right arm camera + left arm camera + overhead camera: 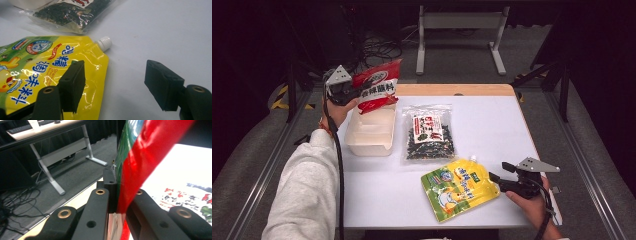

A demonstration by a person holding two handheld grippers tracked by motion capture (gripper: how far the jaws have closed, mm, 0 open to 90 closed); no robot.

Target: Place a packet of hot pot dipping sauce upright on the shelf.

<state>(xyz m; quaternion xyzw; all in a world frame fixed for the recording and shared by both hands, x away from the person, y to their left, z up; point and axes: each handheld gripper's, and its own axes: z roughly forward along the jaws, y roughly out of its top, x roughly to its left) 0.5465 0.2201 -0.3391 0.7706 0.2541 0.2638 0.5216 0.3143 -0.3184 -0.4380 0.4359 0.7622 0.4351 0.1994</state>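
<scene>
Because the red and white plastic packet (377, 85) is pinched tight by its edge in the closed jaws of the left gripper (354, 92), it is held up in the air just above the cream plastic tub (369, 131), likely so it can be dropped in. The right gripper (495, 179) is held with its jaws wide apart and empty, one jaw over the edge of the flat yellow spout pouch (459, 187) on the white table (492, 125), perhaps so that it is picked next. The clear bag of dark dried bits (428, 132) is left flat beside the tub.

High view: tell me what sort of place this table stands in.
Probably a lab or recording room, not a kitchen: black curtains hang around it, loose cables lie on grey carpet, and a bare metal desk frame stands behind the white table with its food packets.
</scene>
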